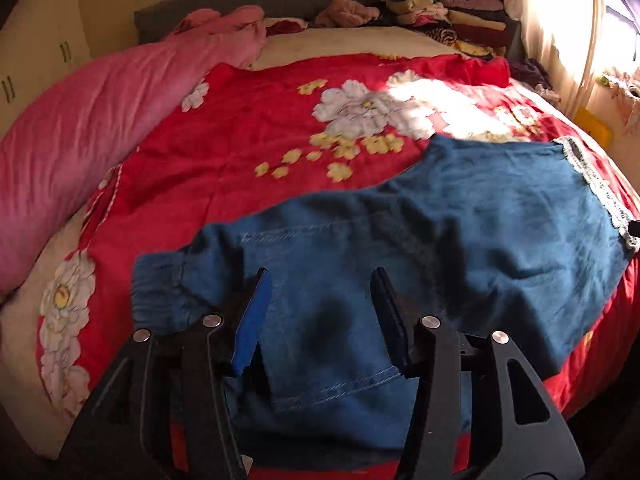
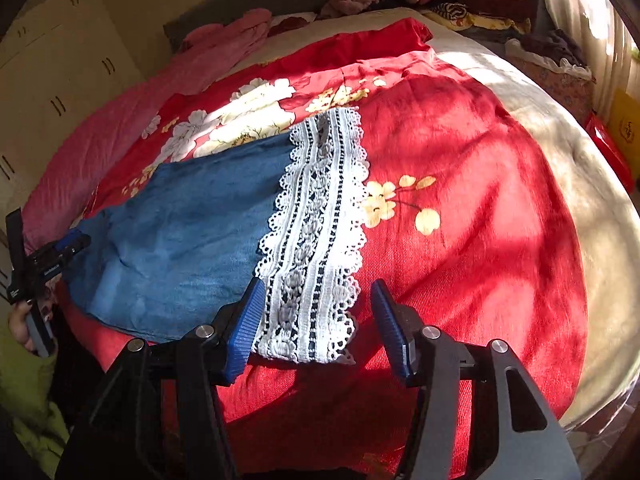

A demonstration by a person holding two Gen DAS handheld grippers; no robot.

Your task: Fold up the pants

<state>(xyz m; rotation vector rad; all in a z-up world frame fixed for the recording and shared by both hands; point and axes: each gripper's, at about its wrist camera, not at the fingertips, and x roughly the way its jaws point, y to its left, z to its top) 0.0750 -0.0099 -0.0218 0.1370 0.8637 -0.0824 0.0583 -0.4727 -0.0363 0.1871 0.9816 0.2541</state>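
Left wrist view showed the blue pants (image 1: 400,248) spread flat on the red flowered bedspread (image 1: 248,128) of the bed, their long axis running left to right across the near edge. The gathered waistband (image 1: 160,288) lay just ahead and left of the left hand-held gripper (image 1: 320,316), which was nearer that end, while the white lace cuff (image 2: 316,232) lay straight ahead of the right hand-held gripper (image 2: 316,320), nearer the leg end. Both hand-held grippers stood wide open and held nothing; the left one hovered over the denim near a pocket seam, and the right one had the near end of the lace lying between its blue fingers (image 2: 244,328), contact unclear. The coming move likely turned on each side closing on its own end, so one end could be carried over to meet the other
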